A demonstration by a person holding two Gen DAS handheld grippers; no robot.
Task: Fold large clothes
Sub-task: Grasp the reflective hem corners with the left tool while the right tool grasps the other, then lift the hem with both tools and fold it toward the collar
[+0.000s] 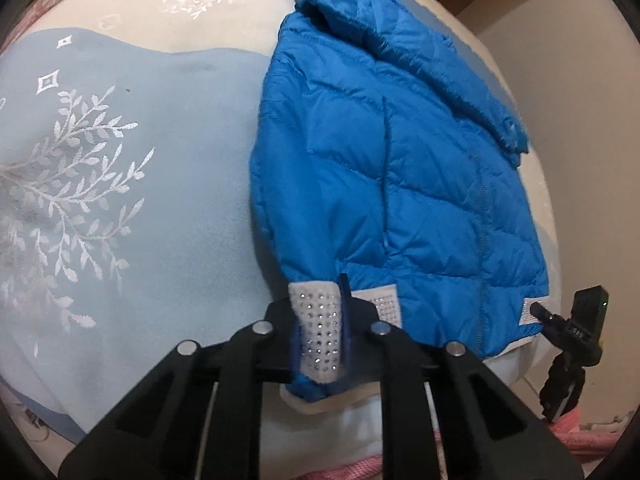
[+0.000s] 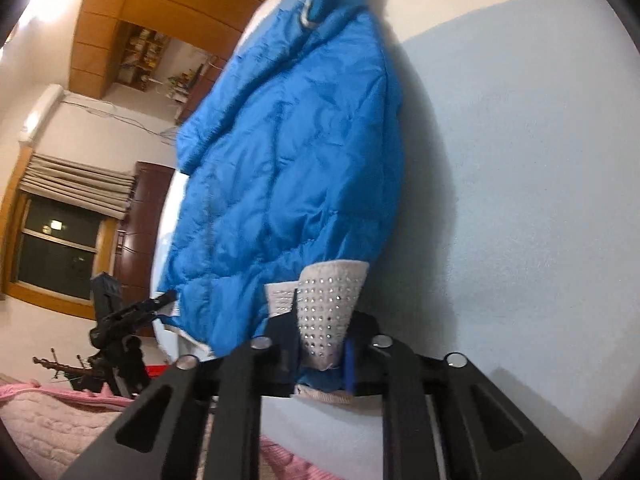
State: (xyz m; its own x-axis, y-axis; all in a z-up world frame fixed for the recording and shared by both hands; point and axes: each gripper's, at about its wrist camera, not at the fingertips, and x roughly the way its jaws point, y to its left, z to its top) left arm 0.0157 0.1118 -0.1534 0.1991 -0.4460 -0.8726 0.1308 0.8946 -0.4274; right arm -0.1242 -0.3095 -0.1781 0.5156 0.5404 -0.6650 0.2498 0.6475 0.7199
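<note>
A blue quilted puffer jacket (image 1: 384, 168) lies on a pale blue bedspread (image 1: 120, 184), hood at the far end. Its hem has white studded bands. My left gripper (image 1: 322, 336) is shut on the near-left hem corner with its studded band (image 1: 320, 320). The right gripper (image 1: 538, 312) shows at the right edge of the left wrist view, shut on the other hem corner. In the right wrist view the jacket (image 2: 288, 152) stretches away and my right gripper (image 2: 324, 344) is shut on a studded band (image 2: 328, 304). The left gripper (image 2: 168, 300) shows at the left there.
The bedspread (image 2: 520, 160) has a white leaf pattern and lies over a cream cover (image 1: 180, 4). A pink blanket (image 2: 48, 420) lies below the near edge. A dark window (image 2: 56, 248), a brown door (image 2: 140, 220) and wooden shelving (image 2: 152, 52) are beyond the bed.
</note>
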